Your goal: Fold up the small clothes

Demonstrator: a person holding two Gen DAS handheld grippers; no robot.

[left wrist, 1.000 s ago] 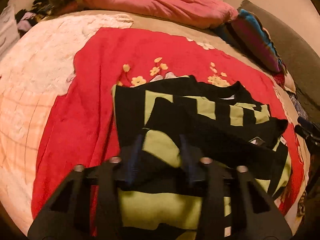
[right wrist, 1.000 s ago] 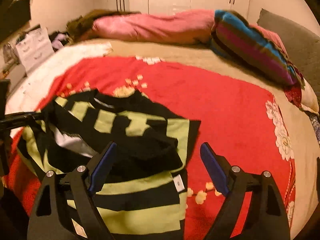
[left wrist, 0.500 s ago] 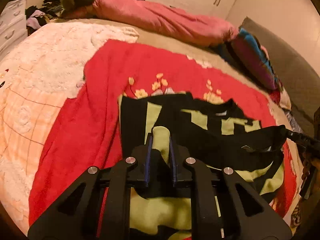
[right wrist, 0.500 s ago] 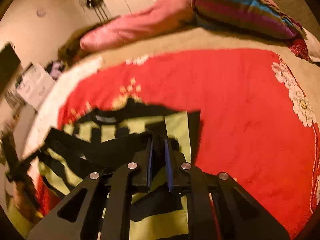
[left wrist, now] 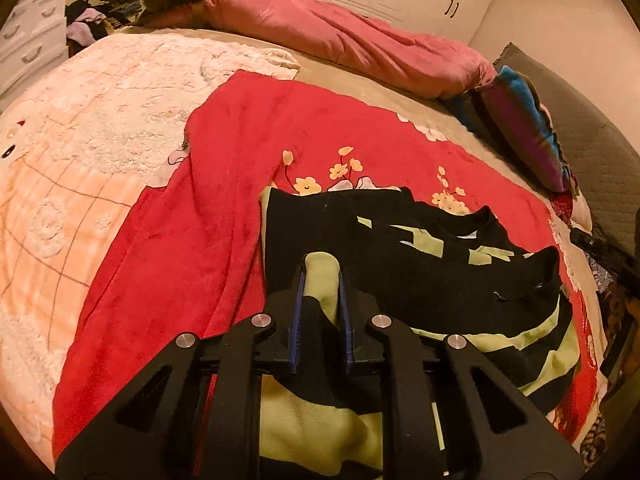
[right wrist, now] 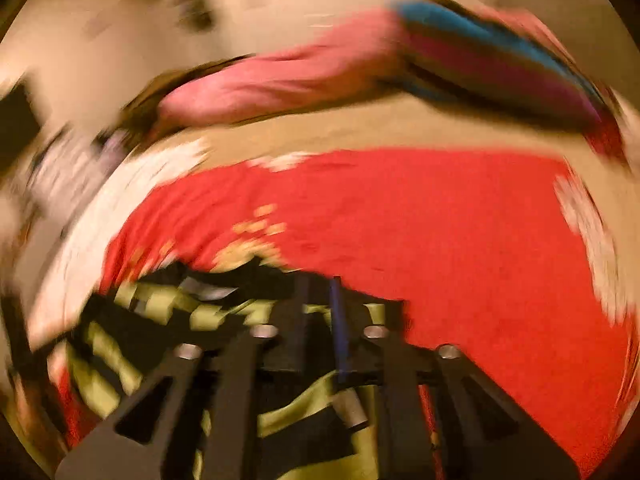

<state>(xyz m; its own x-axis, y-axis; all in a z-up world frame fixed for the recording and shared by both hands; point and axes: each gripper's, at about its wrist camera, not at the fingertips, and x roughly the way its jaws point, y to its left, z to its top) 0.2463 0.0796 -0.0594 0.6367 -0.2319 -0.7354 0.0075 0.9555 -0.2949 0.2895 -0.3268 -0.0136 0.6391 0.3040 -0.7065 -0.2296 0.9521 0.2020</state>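
A small black and lime-green striped sweater [left wrist: 432,280] lies on the red floral blanket [left wrist: 208,248]. My left gripper [left wrist: 321,276] is shut on a green and black fold of the sweater's lower left edge and lifts it toward the collar. In the blurred right wrist view, my right gripper [right wrist: 320,292] is shut on the sweater [right wrist: 168,312] at its lower right edge. The sweater's lower part hangs between both grippers, doubled over its upper part.
The bed carries a pink duvet [left wrist: 344,40] at the back, a striped pillow [left wrist: 524,124] at right, and a cream fleece blanket [left wrist: 80,128] at left. A white drawer unit [left wrist: 28,36] stands far left. A grey headboard [left wrist: 600,160] is at right.
Both grippers closed on the sweater's lower edge and lifted it up and forward over the upper part. The right wrist view is now motion-blurred.
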